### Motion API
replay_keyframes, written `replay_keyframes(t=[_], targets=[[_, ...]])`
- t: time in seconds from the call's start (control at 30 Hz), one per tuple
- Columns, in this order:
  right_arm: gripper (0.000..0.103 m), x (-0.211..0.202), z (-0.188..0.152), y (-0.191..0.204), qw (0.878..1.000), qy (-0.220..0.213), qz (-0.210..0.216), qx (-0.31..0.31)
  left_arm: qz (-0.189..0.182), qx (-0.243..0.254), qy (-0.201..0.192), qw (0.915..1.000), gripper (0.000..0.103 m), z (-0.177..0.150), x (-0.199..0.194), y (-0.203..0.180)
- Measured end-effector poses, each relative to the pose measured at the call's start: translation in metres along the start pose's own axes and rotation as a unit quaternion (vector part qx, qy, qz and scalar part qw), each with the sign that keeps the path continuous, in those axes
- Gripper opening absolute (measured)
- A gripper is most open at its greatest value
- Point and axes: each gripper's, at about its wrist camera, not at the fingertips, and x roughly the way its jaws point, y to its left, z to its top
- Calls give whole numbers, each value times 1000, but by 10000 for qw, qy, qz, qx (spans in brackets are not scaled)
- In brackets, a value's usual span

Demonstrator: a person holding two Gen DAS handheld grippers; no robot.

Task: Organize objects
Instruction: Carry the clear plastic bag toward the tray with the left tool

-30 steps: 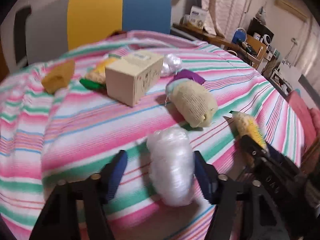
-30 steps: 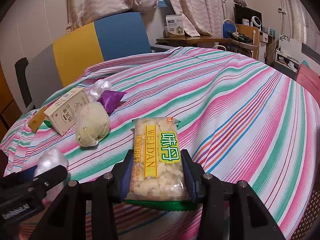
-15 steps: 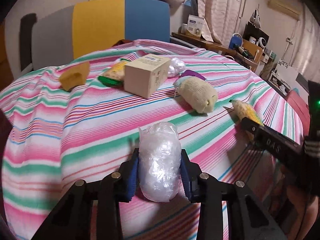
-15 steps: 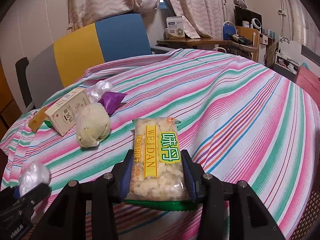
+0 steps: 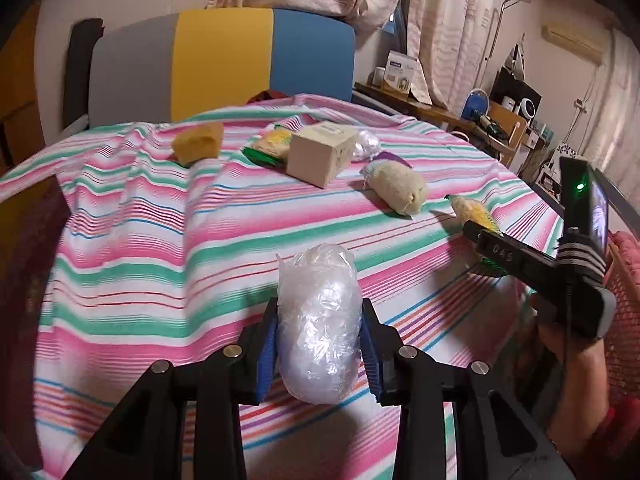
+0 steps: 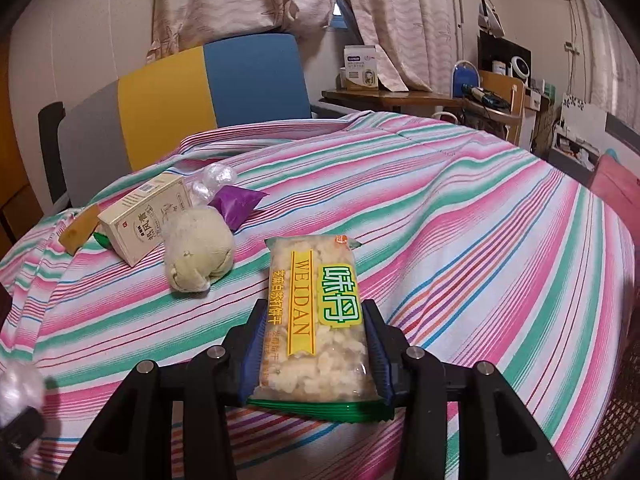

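Observation:
My left gripper (image 5: 319, 354) is shut on a clear crumpled plastic bundle (image 5: 318, 320), held just above the striped cloth (image 5: 160, 240). My right gripper (image 6: 314, 354) is shut on a yellow-and-green snack packet (image 6: 316, 312), also lifted off the cloth. In the left wrist view the right gripper's body (image 5: 520, 260) shows at the right edge with the snack packet (image 5: 476, 212) poking out. Further back lie a cream cloth ball (image 5: 396, 186), a beige box (image 5: 320, 152), a yellow sponge (image 5: 198, 142) and a second snack packet (image 5: 270, 144).
A purple wrapper (image 6: 236, 204) and another clear plastic bundle (image 6: 214, 180) sit behind the cloth ball (image 6: 198, 254). A grey, yellow and blue chair back (image 5: 224, 64) stands beyond the table. A red mesh basket (image 5: 624, 300) is at the right edge, below a hand (image 5: 560, 336).
The left gripper's jaws closed on the plastic bundle, then lifted it and drew back from the other objects. The right gripper stayed still with its snack packet.

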Motion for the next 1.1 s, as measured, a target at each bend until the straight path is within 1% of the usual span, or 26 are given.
replay_keyframes(t=[0.17,0.37,0.47,0.6,0.73,0.83,0.97,1.03,1.1], targets=[[45,-7,-1,9,9995,-153,-18,-262,-10,-151,-138,9998,37,-2,-24,13],[45,-11,-3,12,9991,-262,16,-331,112,-295,-350,9989,37,-1,-57,35],[45,-13,-3,14,9989,-291,29,-379,220,-435,-430,9979,37,0,-72,52],[45,-15,-4,18,9983,-330,47,-487,475,-709,-561,9948,37,0,-92,80],[45,-17,-4,23,9977,-301,67,-599,678,-1001,-578,9910,37,-4,-105,108],[45,-22,-5,26,9982,-273,86,-533,838,-1202,-571,9876,37,-9,-113,129],[45,-39,-9,34,9986,-316,354,-223,961,-1487,-527,9828,37,-15,-120,154],[45,-51,-9,43,9976,-318,614,-13,1021,-1608,-486,9805,37,-19,-121,166],[45,-60,-9,55,9959,-344,833,45,1088,-1718,-455,9780,37,-23,-123,177]])
